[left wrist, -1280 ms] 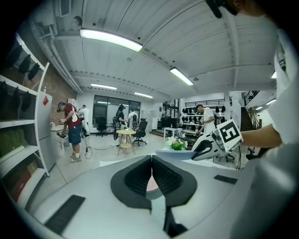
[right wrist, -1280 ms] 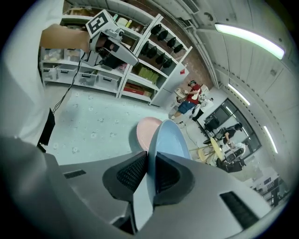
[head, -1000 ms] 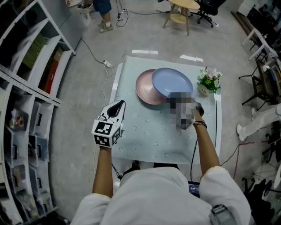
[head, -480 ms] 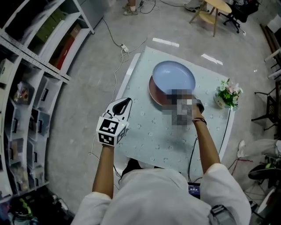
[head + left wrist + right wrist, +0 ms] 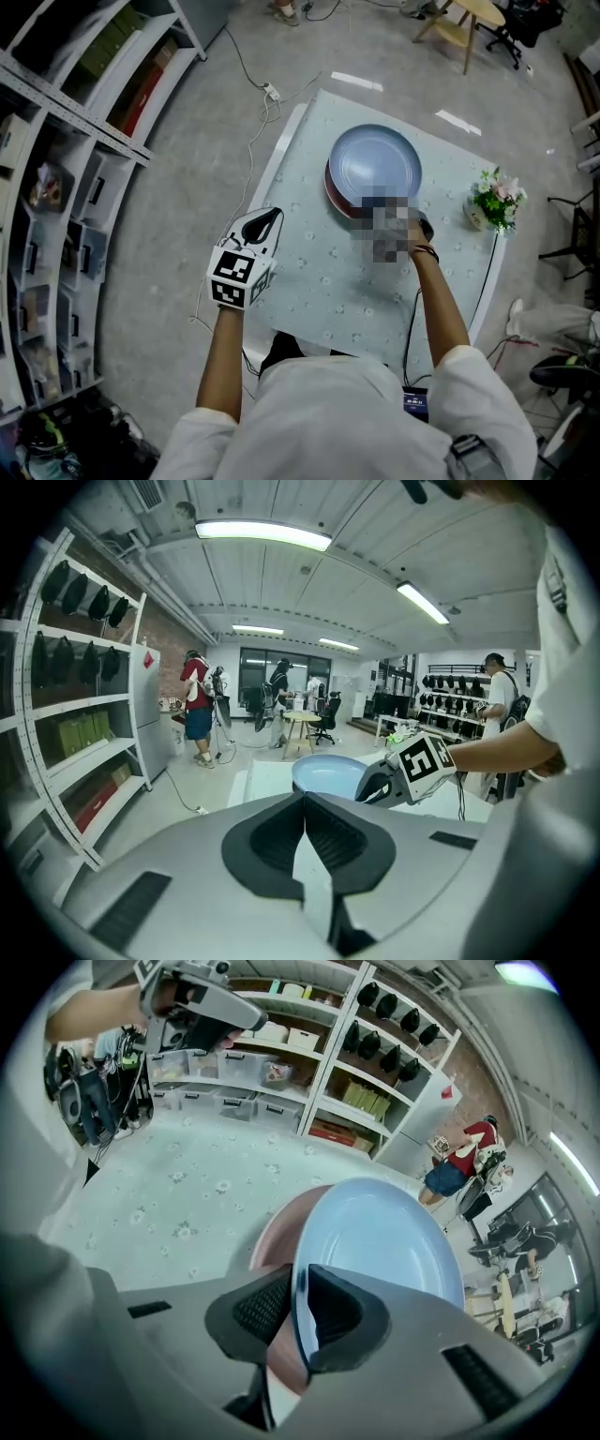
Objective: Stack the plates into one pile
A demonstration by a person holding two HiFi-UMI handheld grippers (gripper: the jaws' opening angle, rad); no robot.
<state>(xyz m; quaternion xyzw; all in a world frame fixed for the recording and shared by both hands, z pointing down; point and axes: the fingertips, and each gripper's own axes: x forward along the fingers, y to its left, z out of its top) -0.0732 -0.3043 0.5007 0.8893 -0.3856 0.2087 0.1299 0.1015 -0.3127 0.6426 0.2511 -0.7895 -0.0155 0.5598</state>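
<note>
Pale patterned table [image 5: 309, 281] fills the head view; blue plate [image 5: 375, 161] overlies pink plate [image 5: 331, 187] upper right, left gripper [image 5: 265, 219] centre left. Left gripper view: jaws together, empty. Right gripper view: right gripper [image 5: 297, 1305] pinches the blue plate's rim, its jaws just easing apart.

Grey concrete floor [image 5: 187, 206] was noted, with trailing cables [image 5: 269, 90]. White open shelving [image 5: 70, 108] lined one wall. Strip lights [image 5: 262, 533] were lit on the panelled ceiling [image 5: 309, 583].

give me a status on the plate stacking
Left gripper shut, empty, off to the side. Right gripper on blue plate rim, jaws just easing open. Blue plate over pink plate. Nothing in the way.
</note>
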